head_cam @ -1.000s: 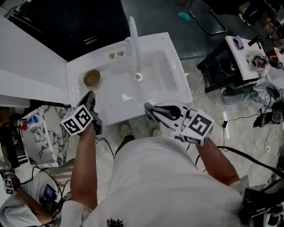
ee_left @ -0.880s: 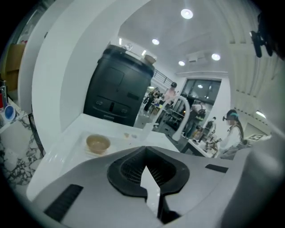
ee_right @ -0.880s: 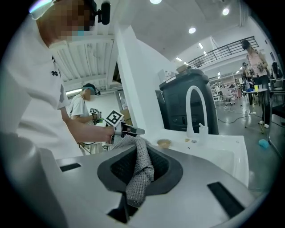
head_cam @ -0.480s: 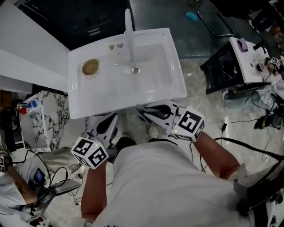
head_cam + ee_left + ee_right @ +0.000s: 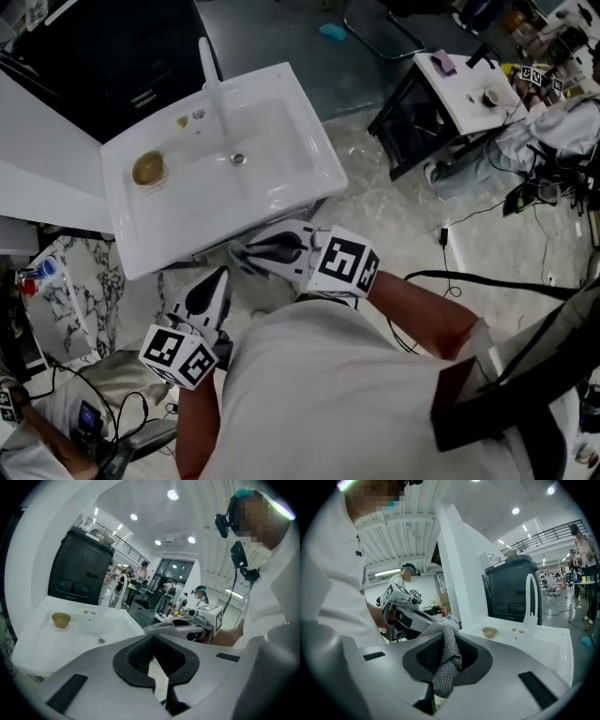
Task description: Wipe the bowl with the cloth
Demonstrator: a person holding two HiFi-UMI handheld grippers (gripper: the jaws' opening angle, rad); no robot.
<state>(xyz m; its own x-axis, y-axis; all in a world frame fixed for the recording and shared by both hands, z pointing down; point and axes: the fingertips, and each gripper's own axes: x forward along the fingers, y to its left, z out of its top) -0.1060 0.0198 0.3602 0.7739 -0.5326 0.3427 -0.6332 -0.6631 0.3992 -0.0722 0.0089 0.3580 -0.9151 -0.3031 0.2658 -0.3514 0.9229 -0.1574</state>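
Under me the floor (image 5: 394, 202) is pale marbled tile, turning dark grey past the sink (image 5: 178, 234). The sink is a white block with a tall white tap (image 5: 212, 80) at its back edge, and a black cabinet (image 5: 103, 56) stands just behind it. To my right sits a small white table (image 5: 464, 103) on a black frame, with black cables (image 5: 487, 276) trailing over the tiles. Overhead, round lamps (image 5: 173, 495) shine from a white ceiling, near a railed gallery (image 5: 119, 541).

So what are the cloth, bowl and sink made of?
Cloth: grey woven textile, matte, grid texture visible. Bowl: tan, ceramic or plastic; too small to tell. Sink: glossy white, likely ceramic, bright reflections.
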